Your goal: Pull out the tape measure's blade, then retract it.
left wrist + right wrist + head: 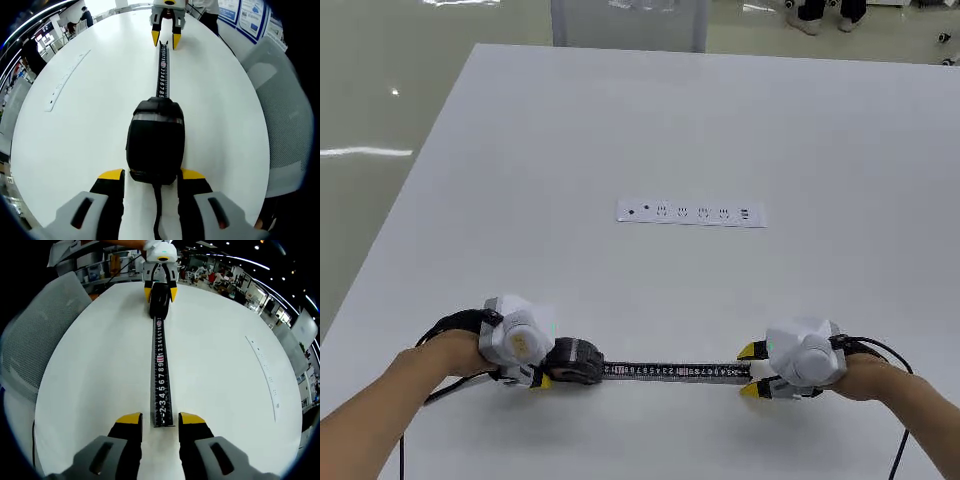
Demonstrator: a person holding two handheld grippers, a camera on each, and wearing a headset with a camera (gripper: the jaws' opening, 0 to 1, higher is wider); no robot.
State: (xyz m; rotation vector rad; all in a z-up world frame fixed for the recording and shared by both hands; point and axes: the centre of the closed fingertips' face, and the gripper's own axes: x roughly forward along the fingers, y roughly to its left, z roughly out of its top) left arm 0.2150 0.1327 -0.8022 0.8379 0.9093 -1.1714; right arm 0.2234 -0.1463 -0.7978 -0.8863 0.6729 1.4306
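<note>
Quick rundown of the bench: the tape measure (155,140), a chunky black case, sits on the white table (670,130) near the person's edge, over on their left. The left gripper (152,175) has its yellow-tipped jaws pressed against the two sides of the case's back end, so it's pinching the tape measure, with a dark strap trailing back between the jaws.

The blade (161,375) is pulled out and lies flat on the tabletop, dark with white numbers, running in a straight line from the case over to the right gripper (161,419). That one's jaws are spread – the blade's free end lies right between the yellow tips, and in the right gripper view there's a thin strip of bare table on each side of it, so it isn't clamping anything.

Farther back, about mid-table, a white power strip (690,212) lies flat, well apart from both grippers. A grey mesh chair (282,100) stands just off the table's edge on the person's side. Both grippers point at each other along the blade – each one shows up at the far end of the other's view
</note>
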